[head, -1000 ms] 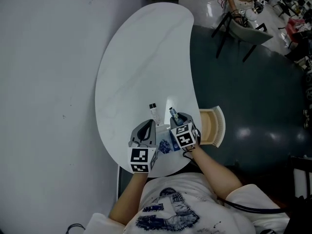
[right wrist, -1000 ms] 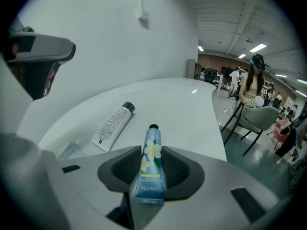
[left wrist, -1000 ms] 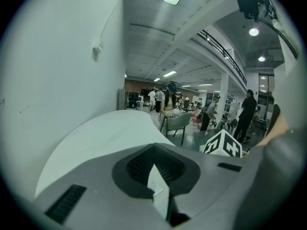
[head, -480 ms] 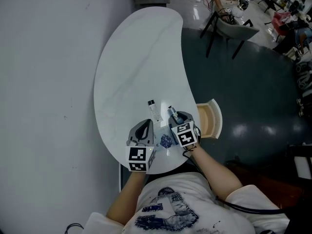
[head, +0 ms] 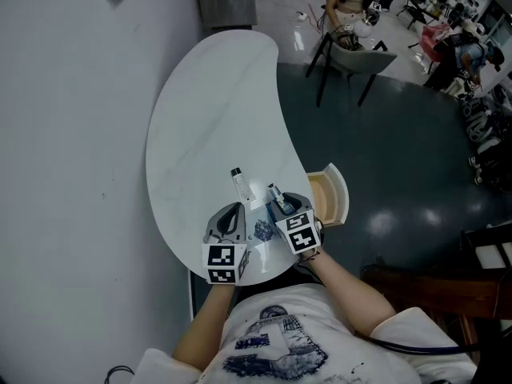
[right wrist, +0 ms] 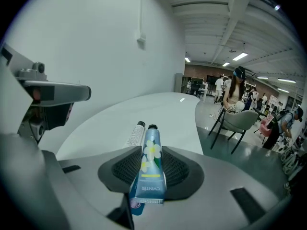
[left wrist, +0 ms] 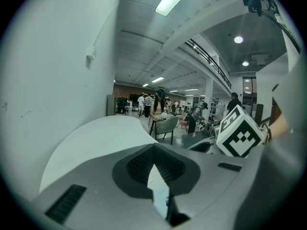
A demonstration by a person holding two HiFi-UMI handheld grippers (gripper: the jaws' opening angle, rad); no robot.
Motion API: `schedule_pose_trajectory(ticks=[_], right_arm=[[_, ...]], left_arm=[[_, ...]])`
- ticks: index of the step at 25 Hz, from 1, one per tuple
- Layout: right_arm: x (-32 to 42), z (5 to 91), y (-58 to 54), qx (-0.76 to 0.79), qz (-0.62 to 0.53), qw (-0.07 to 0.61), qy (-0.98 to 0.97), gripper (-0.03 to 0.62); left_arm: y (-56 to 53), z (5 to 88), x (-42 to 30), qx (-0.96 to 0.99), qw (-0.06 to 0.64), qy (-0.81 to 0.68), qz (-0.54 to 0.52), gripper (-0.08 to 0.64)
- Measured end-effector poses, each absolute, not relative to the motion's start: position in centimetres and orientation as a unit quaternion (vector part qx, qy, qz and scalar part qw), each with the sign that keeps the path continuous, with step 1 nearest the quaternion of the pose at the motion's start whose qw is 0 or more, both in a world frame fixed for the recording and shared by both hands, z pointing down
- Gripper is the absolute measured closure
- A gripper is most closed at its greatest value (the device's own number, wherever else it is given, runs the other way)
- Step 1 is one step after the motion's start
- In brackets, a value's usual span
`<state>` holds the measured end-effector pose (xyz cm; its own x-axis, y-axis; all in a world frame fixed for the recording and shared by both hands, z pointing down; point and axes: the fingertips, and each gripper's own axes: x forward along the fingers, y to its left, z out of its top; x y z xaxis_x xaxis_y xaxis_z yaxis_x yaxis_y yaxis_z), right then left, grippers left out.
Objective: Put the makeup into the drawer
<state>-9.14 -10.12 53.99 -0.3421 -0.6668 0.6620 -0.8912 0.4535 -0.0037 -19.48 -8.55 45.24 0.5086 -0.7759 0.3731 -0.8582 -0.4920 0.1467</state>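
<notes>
Right gripper [head: 284, 208] clamped on blue flower-print tube [right wrist: 149, 152] (label reads roughly "WINTER"), white tube [right wrist: 135, 134] at its 11 o'clock, left gripper [left wrist: 154, 152] closed, empty

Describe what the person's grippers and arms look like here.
Both the left gripper and right gripper are grey, wedge-shaped shells with dark ribbed pads, each carrying a white cube with black square markers. The person wears a white short-sleeved T-shirt with a dark print; forearms are bare.
</notes>
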Motion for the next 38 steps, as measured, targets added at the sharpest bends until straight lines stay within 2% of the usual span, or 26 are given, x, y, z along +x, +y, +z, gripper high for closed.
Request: schedule_pose_trajectory(ticks=[15,38], right_arm=[[-5.7,51.0,-9.6,0.517,0.19,0.275,-0.788,0.449],[6.3,53.7,-12.0,0.496,0.215,0.286,-0.791,0.449]], left_arm=[[-9.8,45.1,-13.9,0.878,0.15,-0.435,0.133,0.514],[-12.8,47.8,-2.1,0.865,0.165,-0.445,0.163,0.514]])
